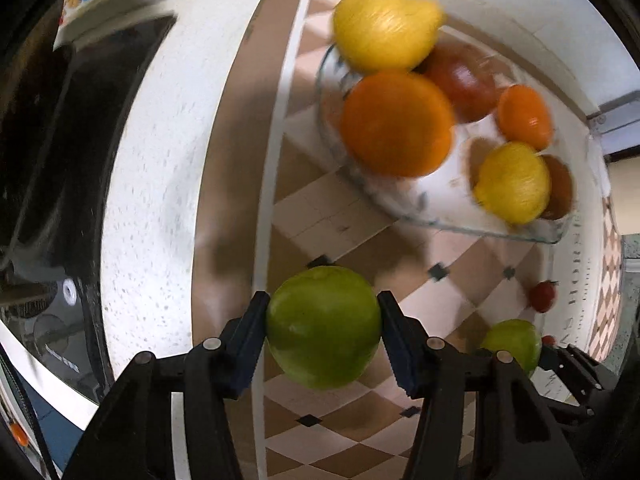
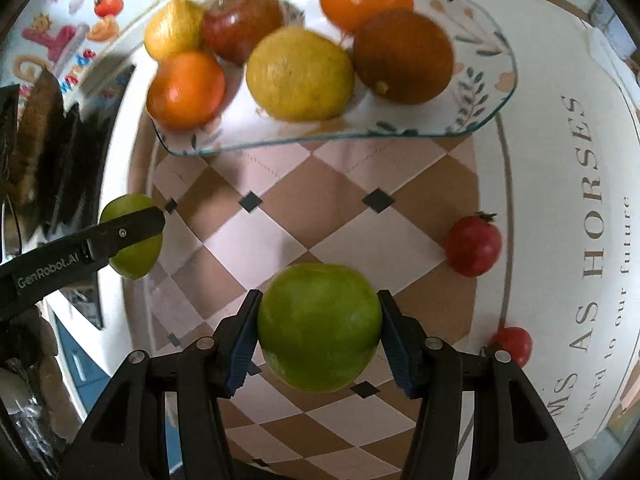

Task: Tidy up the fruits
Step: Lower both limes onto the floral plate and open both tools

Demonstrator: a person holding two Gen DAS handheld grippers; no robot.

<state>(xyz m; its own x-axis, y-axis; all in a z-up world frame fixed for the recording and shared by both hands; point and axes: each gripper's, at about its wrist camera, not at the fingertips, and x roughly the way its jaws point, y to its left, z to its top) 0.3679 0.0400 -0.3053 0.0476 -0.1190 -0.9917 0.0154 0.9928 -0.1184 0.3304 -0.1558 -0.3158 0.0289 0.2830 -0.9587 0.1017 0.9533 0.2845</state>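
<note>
My left gripper (image 1: 322, 308) is shut on a green apple (image 1: 324, 326), held above the checkered tablecloth. My right gripper (image 2: 318, 306) is shut on a second green apple (image 2: 318, 326). Each gripper shows in the other's view: the right with its apple at lower right (image 1: 514, 344), the left with its apple at the left (image 2: 132, 236). A glass plate (image 2: 492, 92) lies ahead with lemons (image 2: 300, 74), oranges (image 2: 186, 88) and a red apple (image 2: 240, 24). The plate also shows in the left wrist view (image 1: 404, 204).
Two small red tomatoes (image 2: 474, 246) (image 2: 514, 344) lie on the cloth to the right of my right gripper. A white table edge (image 1: 152, 184) and dark objects (image 1: 60, 120) are to the left. A white mat with lettering (image 2: 592, 208) is at right.
</note>
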